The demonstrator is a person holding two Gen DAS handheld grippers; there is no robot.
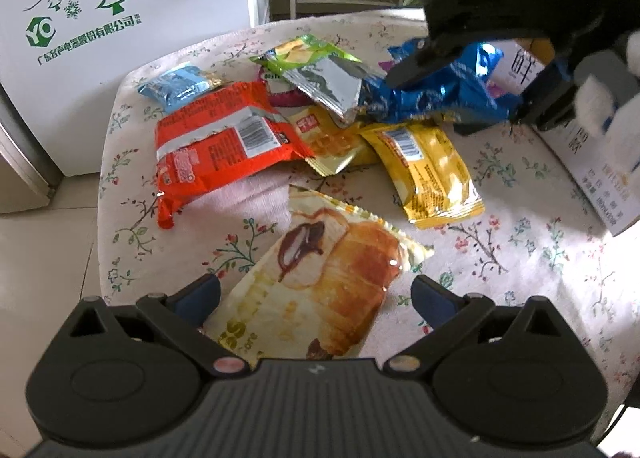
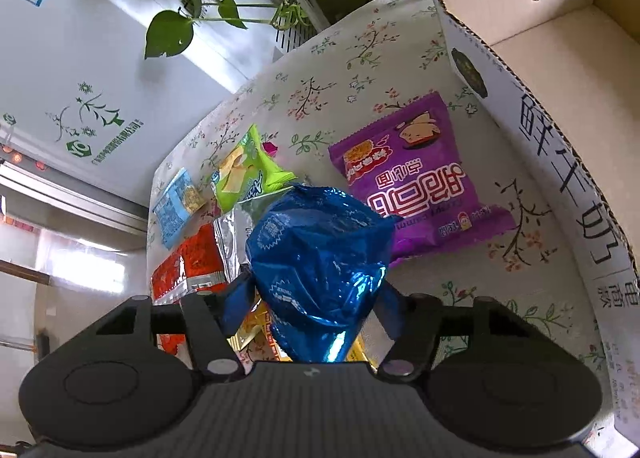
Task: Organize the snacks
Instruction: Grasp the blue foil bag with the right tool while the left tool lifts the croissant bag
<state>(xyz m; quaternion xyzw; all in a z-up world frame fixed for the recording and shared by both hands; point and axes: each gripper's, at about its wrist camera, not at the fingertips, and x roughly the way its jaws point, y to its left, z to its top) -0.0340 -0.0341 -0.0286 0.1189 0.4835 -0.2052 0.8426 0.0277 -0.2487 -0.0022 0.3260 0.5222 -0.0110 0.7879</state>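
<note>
Right gripper [image 2: 316, 298] clamped on blue foil packet [image 2: 320, 258], jaws pinching its crumpled lower part, packet bulging up between them and looking lifted off the pile. Same grip seen from the left wrist view: blue foil packet [image 1: 452, 93] pinched near the counter's far right edge, next to the cardboard box [image 1: 592, 161]. Left gripper [image 1: 316, 298] with jaws apart, nothing between the pads, hovering over croissant packet [image 1: 332, 270] at the near edge of the counter [image 1: 520, 258].

Rest of the snacks loose mid-counter: red packet [image 1: 216, 145], yellow packet [image 1: 432, 173], silver-backed green packet [image 1: 320, 77], pale blue packet [image 1: 180, 87] toward far left corner, purple packet [image 2: 420, 185] just beside the box wall. Cardboard box [image 2: 540, 117] open on the counter's right side, inside bare as far as visible (likely the destination, judging by the task).

Risks from here:
- Slip: foil slick and air-filled, grip on a bunched end only; packet could squirt out during the carry to the box.
- Crush or pop if squeezed harder (contents not visible).
- Snagging the box's upright wall, packet swinging into it and getting knocked free.
- Trailing end dragging the silver-backed green packet or yellow packet, which lie just beside it, toward the counter edge.
- Left gripper descending on the croissant packet flat: thin wrapper may slide off the near edge rather than get pinched.
</note>
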